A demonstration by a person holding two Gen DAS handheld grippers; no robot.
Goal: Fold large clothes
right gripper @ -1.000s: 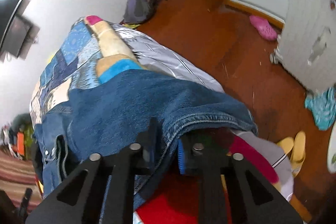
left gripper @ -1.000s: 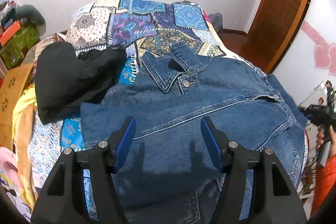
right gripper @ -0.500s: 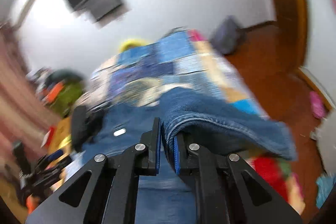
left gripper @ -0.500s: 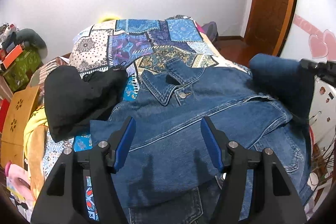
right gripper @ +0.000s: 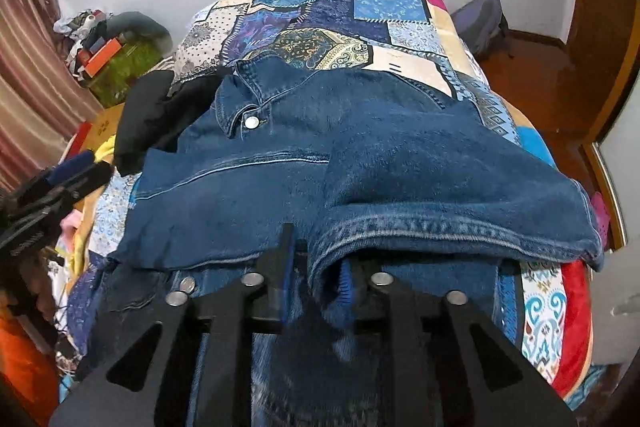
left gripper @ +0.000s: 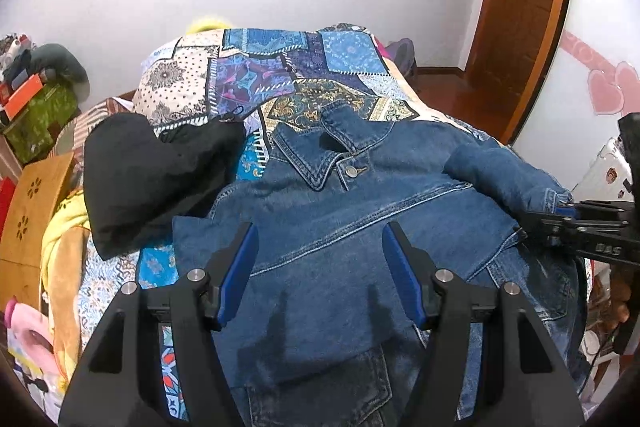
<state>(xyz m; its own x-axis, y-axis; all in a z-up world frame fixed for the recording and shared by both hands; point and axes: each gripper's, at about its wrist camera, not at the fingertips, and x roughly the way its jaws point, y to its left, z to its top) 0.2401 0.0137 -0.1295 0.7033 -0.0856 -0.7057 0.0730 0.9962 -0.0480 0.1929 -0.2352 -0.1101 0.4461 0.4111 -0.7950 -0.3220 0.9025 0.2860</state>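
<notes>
Coarse matt denim jacket [left gripper: 340,227], printed cloth quilt [left gripper: 280,67], glossy wooden door [left gripper: 520,7], matt black garment [left gripper: 152,171]

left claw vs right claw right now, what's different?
The left claw hovers wide open above the denim jacket with nothing between its pads; the right claw stands much narrower, its jaws just opening, with the jacket's sleeve cuff between them. Both have black arms with blue pads and point down at the jacket.
</notes>
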